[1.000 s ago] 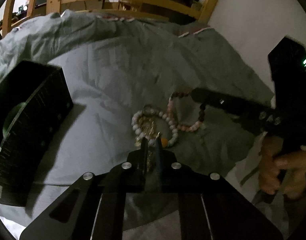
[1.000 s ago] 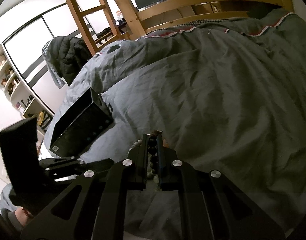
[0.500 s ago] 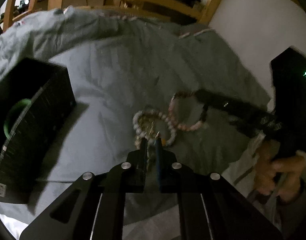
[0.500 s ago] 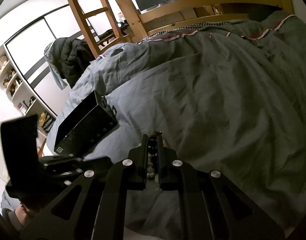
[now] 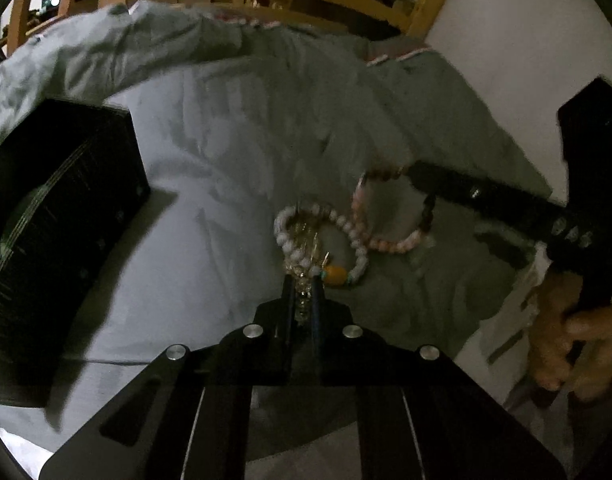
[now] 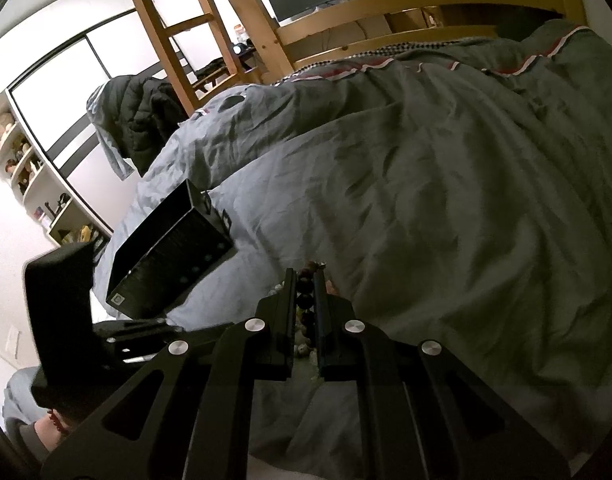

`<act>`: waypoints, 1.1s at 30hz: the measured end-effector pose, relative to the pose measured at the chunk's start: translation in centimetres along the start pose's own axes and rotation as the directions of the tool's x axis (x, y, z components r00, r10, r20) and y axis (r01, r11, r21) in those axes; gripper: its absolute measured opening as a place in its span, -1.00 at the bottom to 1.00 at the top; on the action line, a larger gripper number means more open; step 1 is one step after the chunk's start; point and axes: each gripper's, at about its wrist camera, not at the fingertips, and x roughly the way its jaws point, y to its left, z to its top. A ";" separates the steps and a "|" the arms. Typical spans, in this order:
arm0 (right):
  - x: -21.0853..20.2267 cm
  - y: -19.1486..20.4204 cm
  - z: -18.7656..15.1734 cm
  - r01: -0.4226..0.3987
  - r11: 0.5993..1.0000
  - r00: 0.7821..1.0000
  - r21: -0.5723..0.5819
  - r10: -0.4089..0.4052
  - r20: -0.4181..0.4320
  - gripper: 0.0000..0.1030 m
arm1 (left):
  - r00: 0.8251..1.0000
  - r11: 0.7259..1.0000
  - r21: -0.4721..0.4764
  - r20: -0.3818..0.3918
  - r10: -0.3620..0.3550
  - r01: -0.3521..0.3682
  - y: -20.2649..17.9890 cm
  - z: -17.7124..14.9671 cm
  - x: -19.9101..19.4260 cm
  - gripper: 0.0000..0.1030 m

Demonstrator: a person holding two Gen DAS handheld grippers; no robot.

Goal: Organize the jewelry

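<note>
Left gripper (image 5: 302, 294) parted its jaws slightly half a second ago and has pinched back onto the gold-and-crystal strand (image 5: 304, 248) — the strand now runs up between its fingers (image 5: 287, 300). Left view slid a little: black box (image 5: 46, 240) sits lower and further left in frame than a second ago, and the picture is more blurred.

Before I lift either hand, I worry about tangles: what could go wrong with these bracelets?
The left gripper, closing, has the clear crystal strand between its fingers; that strand lies inside the white bead bracelet, so lifting may drag both.

The right gripper is shut on the dark-bead bracelet, whose pink part crosses the white one.

The black box sits tilted on the soft duvet and might tip.
</note>
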 end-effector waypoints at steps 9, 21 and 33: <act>-0.5 0.5 0.1 -0.004 1.000 1.000 -0.013 0.004 0.007 -0.83 | 0.997 1.000 0.000 0.072 0.005 -0.005 -0.6 1.3 -2.9 -0.85; -2.6 2.8 1.3 0.044 0.996 0.999 -0.072 -0.044 -0.006 -0.83 | 0.987 0.997 0.014 0.144 0.073 -0.076 -1.2 3.1 -7.6 -0.85; -4.2 6.9 3.6 0.017 0.993 1.000 -0.115 -0.014 0.021 -0.83 | 0.970 0.983 -0.043 0.161 0.180 -0.176 1.6 3.9 -11.1 -0.85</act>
